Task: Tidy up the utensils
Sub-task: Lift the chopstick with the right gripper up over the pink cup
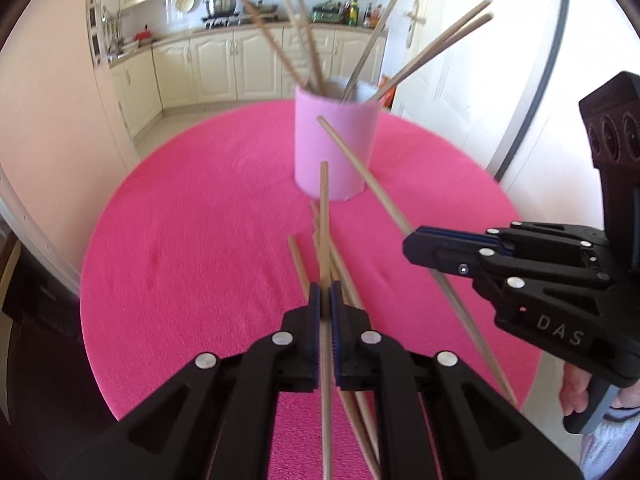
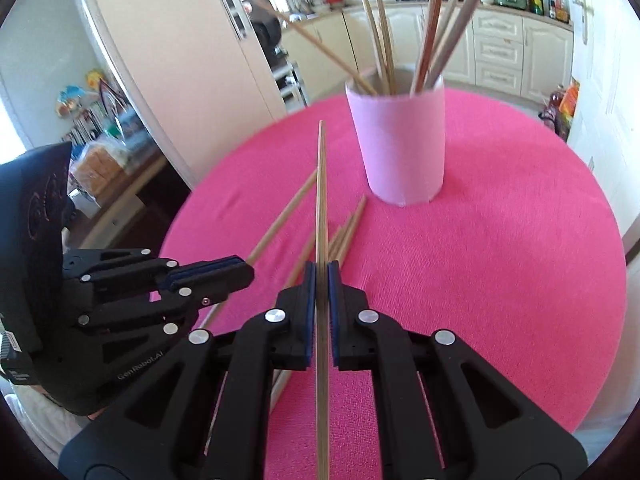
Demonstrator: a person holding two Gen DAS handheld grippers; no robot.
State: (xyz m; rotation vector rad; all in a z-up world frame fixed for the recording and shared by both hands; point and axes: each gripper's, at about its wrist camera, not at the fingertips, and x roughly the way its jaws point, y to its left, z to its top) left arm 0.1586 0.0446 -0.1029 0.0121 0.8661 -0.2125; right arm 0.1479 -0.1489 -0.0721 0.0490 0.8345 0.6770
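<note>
1. Left wrist view:
   - Saw the left gripper [image 1: 325, 300] clenched on one wooden chopstick [image 1: 324, 216], which ran straight out ahead between the blue pads toward the pink cup [image 1: 334, 148].
   - Noted the cup standing upright on the pink tablecloth [image 1: 192, 240], with several chopsticks fanned out of its mouth.
   - Noted loose chopsticks [image 1: 298, 264] lying on the cloth under and just beyond the fingers.
   - Found the right gripper [image 1: 412, 242] at the right edge, pinched on a second chopstick [image 1: 360, 168] that slanted up and left, its tip in front of the cup wall.
   - Glimpsed a hand [image 1: 576, 392] on that gripper's handle at the lower right.

2. Right wrist view:
   - Saw the right gripper [image 2: 319, 280] clamped on its chopstick [image 2: 321, 184], pointing forward just left of the cup [image 2: 400, 148].
   - Found the left gripper [image 2: 246, 270] at the lower left, jaws together on a chopstick [image 2: 284, 210] angled up and right above the cloth.
   - Noted a few loose chopsticks [image 2: 352, 224] resting on the tablecloth [image 2: 500, 260] between the grippers and the cup.
   - Noted kitchen cabinets [image 2: 500, 48] behind the table.
</note>
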